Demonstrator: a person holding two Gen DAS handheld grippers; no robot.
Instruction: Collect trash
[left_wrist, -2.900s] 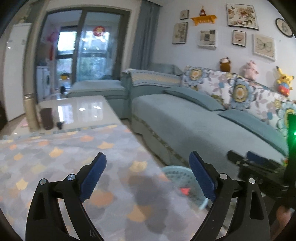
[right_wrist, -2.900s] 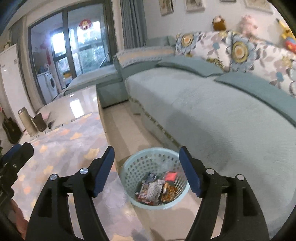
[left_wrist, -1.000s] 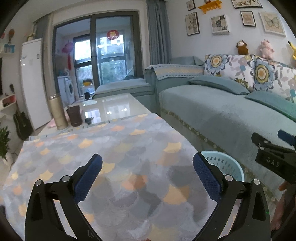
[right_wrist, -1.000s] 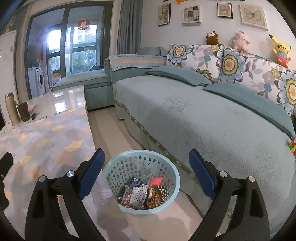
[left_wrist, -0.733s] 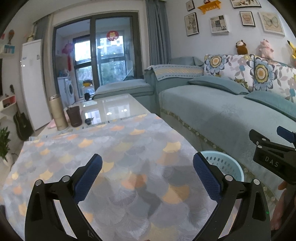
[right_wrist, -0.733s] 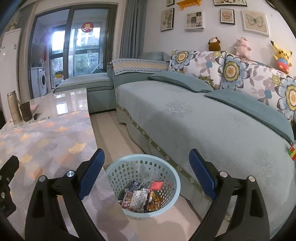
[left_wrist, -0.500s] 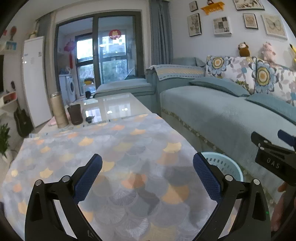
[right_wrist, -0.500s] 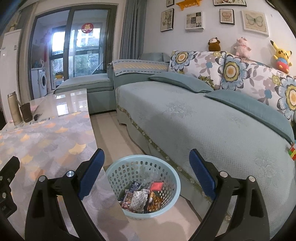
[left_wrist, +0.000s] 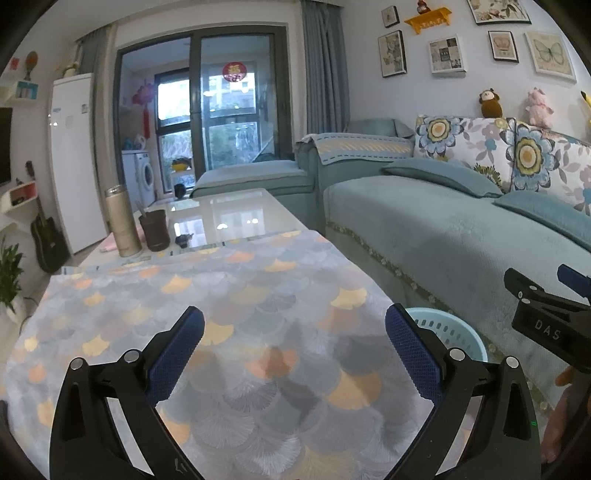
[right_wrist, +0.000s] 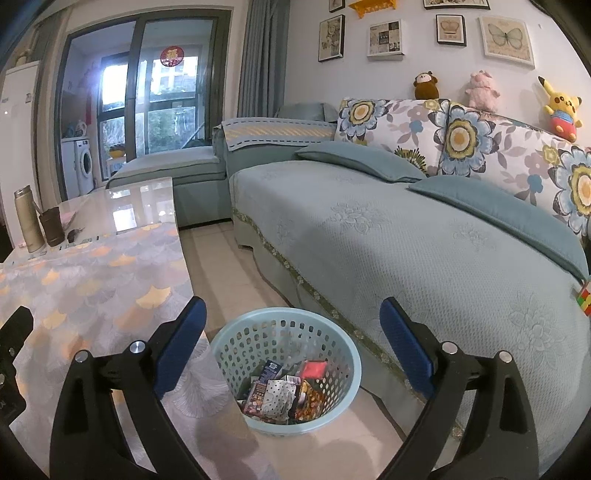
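We hold the left claw (left_wrist: 293, 354) spread and empty above the patterned cloth (left_wrist: 236, 295) on the surface. We hold the right claw (right_wrist: 291, 341) spread and empty above the light-blue basket (right_wrist: 332, 408). The basket stands on the floor between surface and sofa (right_wrist: 424, 251). The trash (right_wrist: 284, 391) lies inside the basket.

We count one pale blue perforated plastic basket (right_wrist: 286, 369), three plush toys on the sofa back (right_wrist: 482, 86), five framed wall pictures (right_wrist: 384, 38), one tall metal flask (left_wrist: 122, 221), one dark brown cup (left_wrist: 155, 230).
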